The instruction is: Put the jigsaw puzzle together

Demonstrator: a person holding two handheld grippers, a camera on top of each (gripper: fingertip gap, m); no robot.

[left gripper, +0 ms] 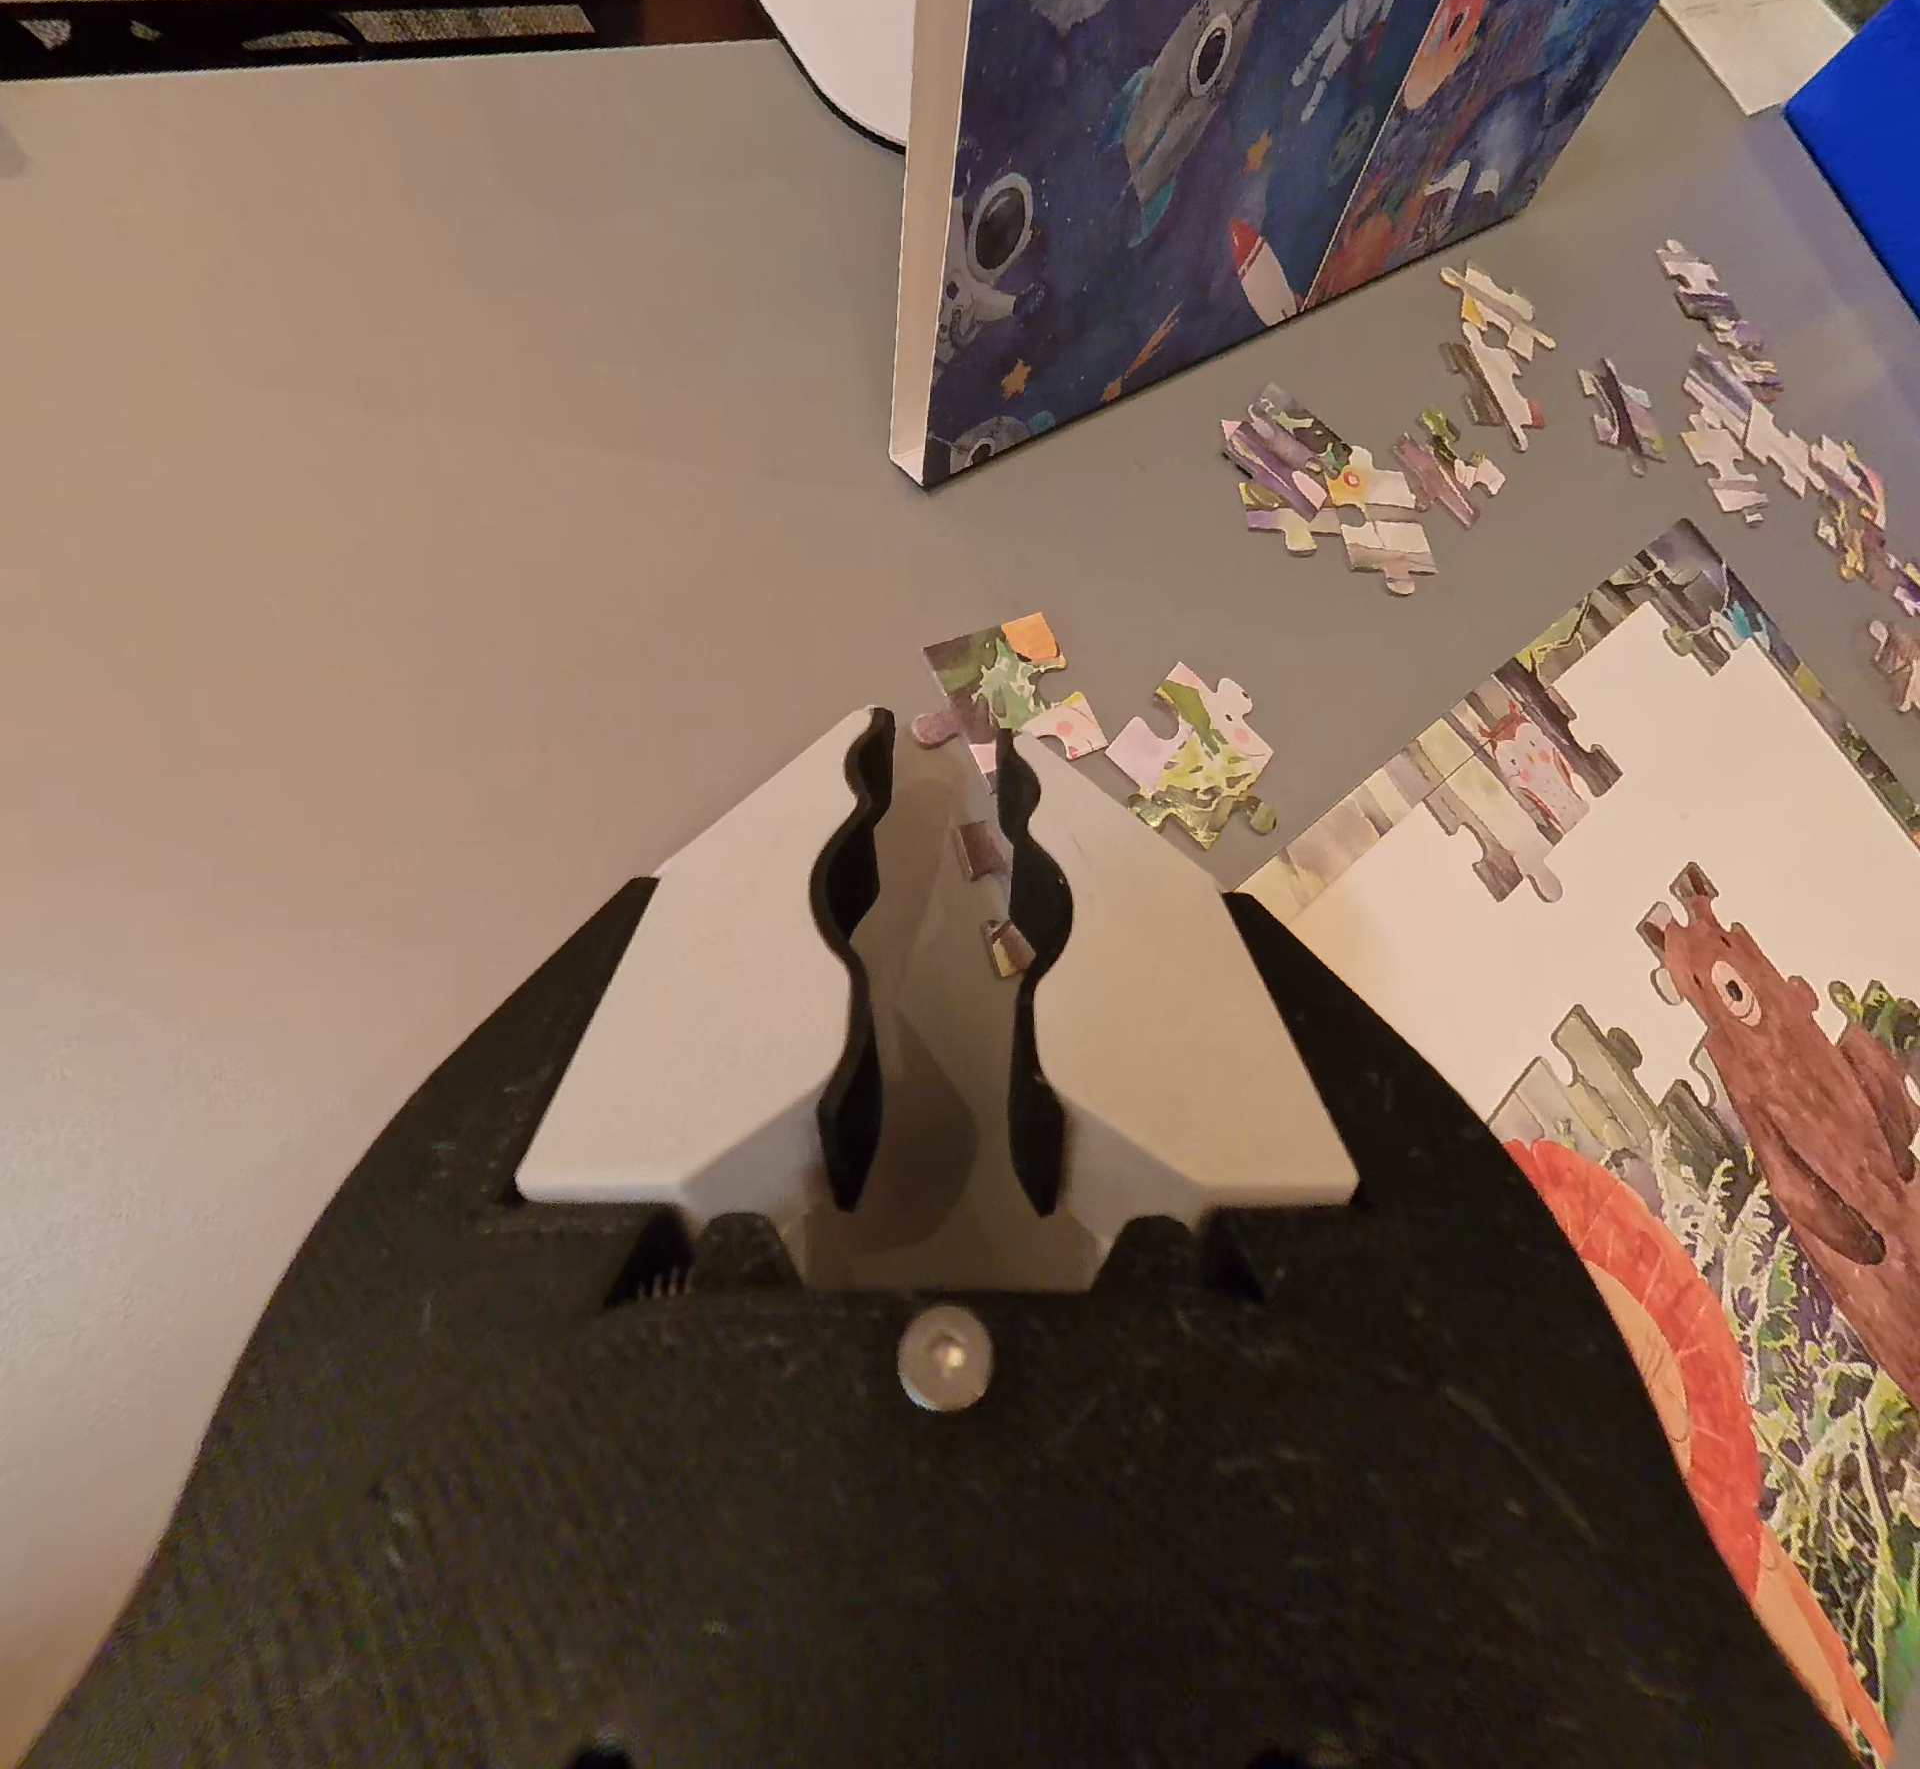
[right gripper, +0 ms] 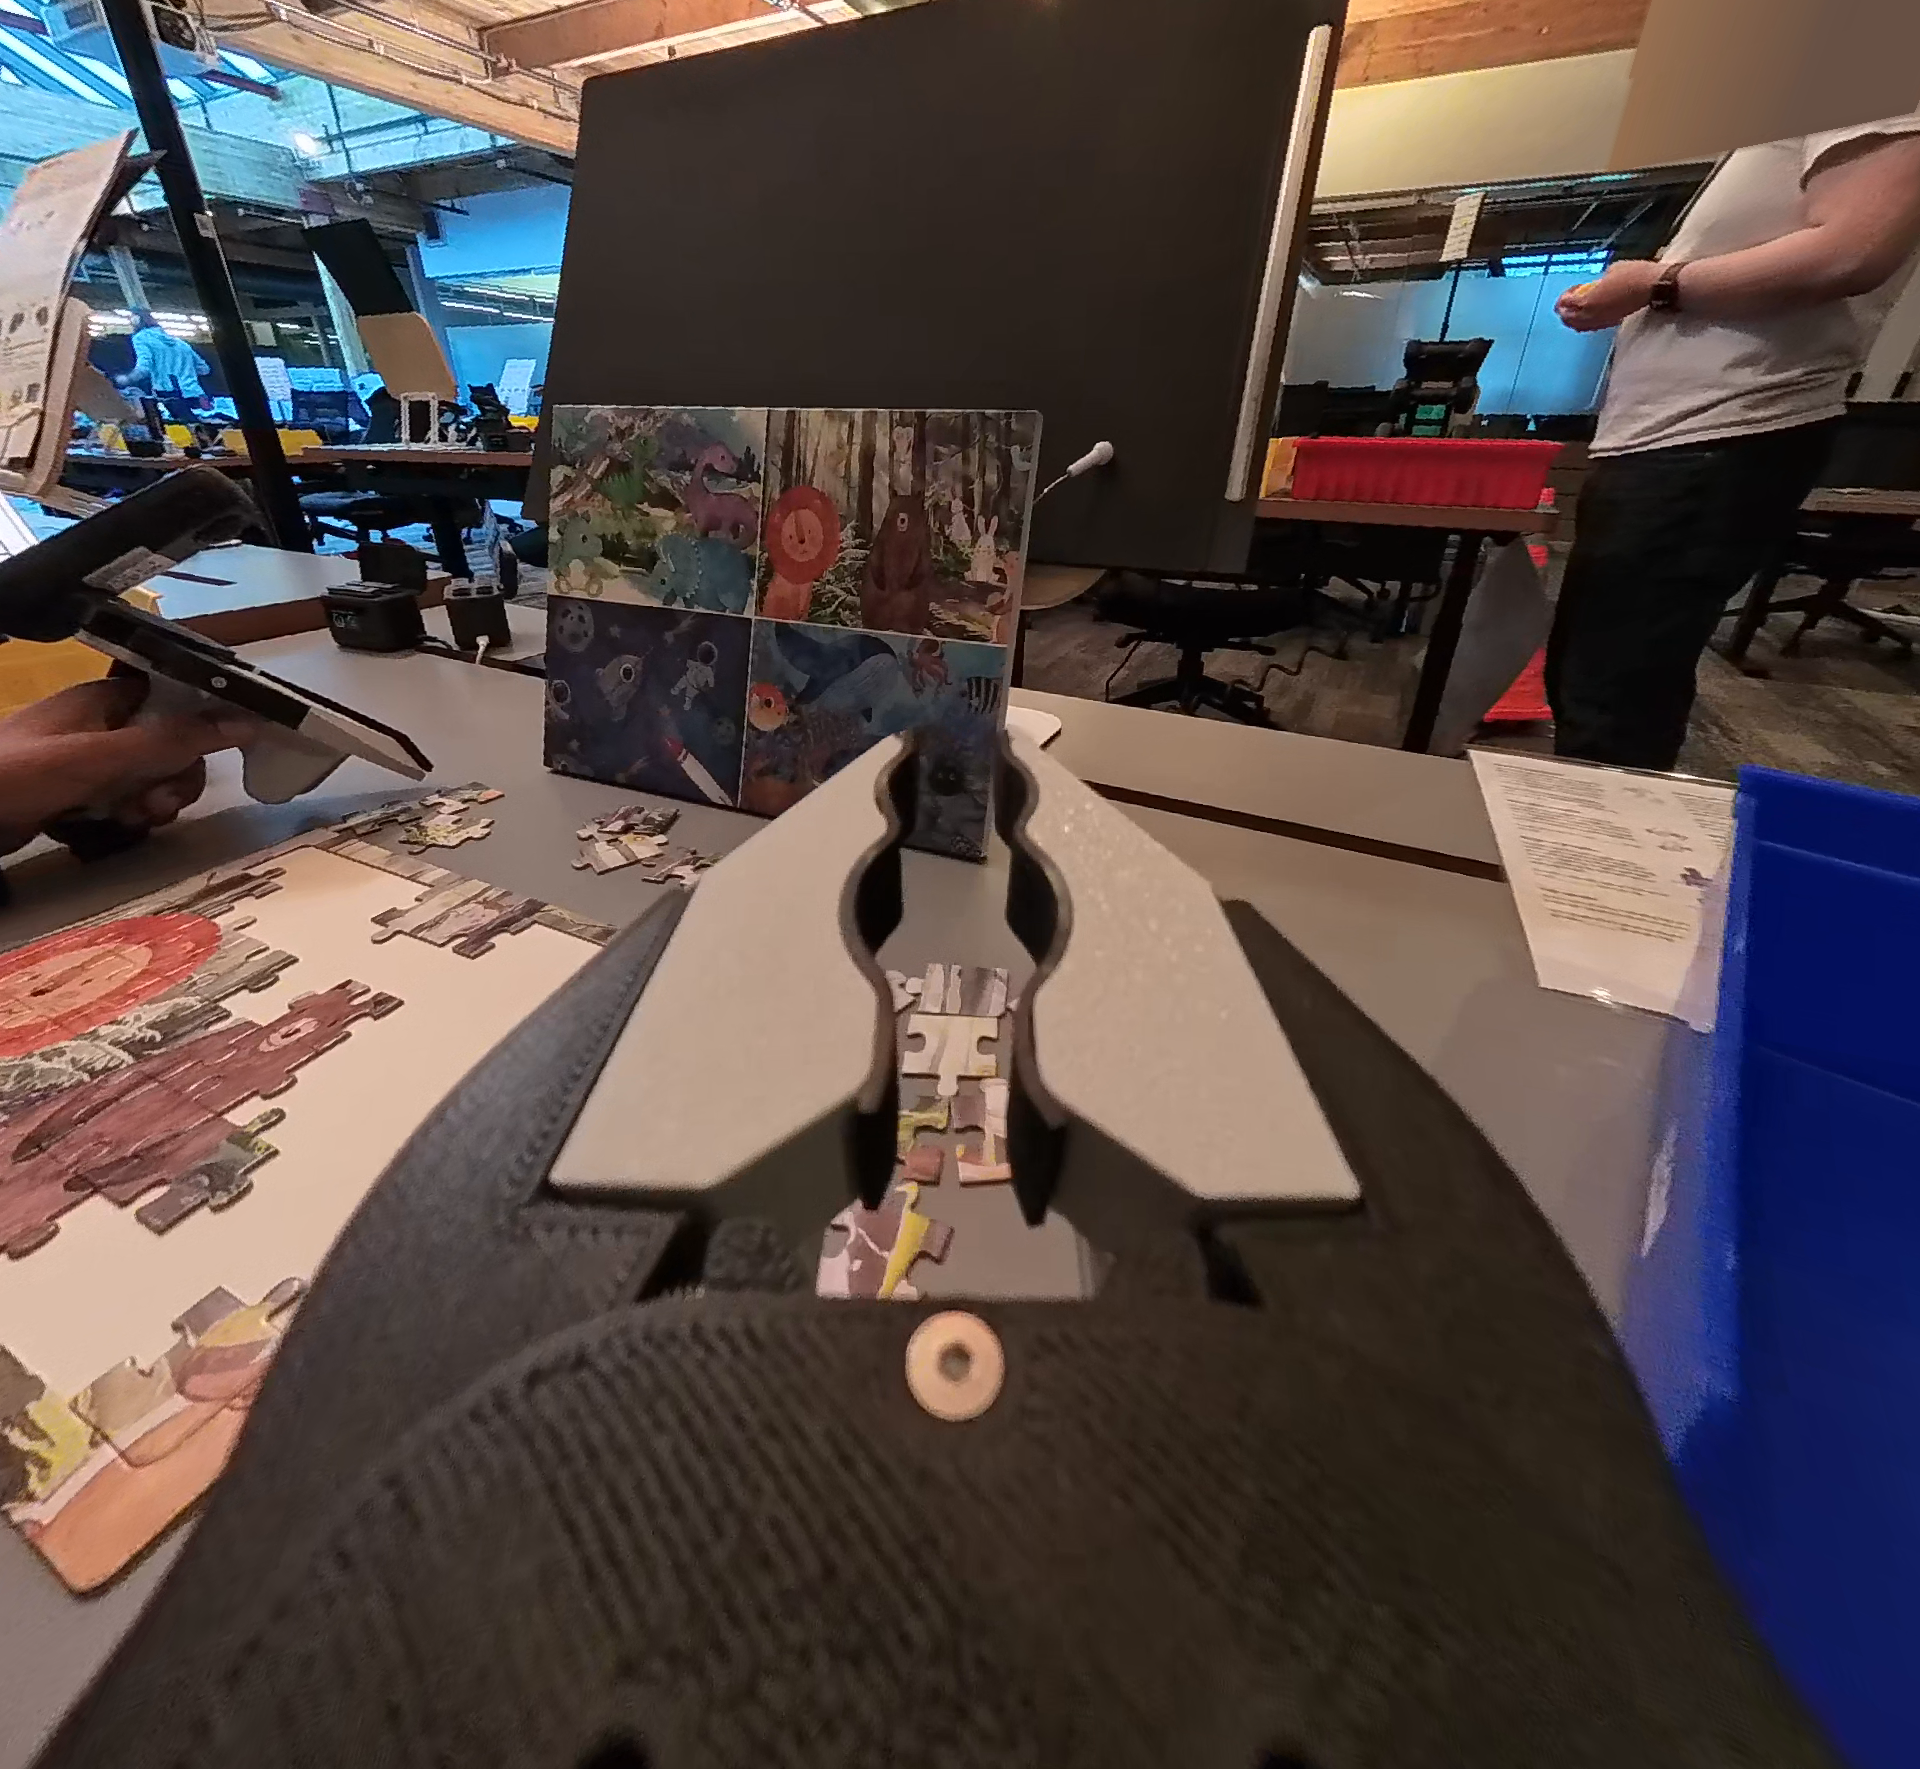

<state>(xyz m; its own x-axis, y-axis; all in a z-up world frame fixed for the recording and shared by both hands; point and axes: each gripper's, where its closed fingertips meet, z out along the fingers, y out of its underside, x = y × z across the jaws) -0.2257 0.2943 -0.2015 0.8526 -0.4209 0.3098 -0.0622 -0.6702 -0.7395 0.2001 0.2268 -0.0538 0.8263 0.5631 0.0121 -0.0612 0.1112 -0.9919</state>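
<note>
While the left gripper hovers low over the grey table, its fingers stand slightly parted with nothing between them, and only table and scraps of cardboard show through the gap. Just past its tips and a little to their right lies a small joined cluster of pieces, with a second green-and-pink cluster beside that; the tool looks lined up to take one of them. Farther ahead and to the right the puzzle box stands upright, probably so its pictures can serve as a guide, and more loose pieces lie scattered at its foot. Close on this gripper's right side sits the puzzle board, with the lion and bear already built, part of the border laid and a wide white middle still bare, so I judge the job roughly half done. Over on the far side of the board, the right gripper is also spread and empty, held above a row of sorted pieces that shows between its fingers, likely waiting its turn to pick. On its right lie a printed sheet and a blue bin, near but clear of the work
</note>
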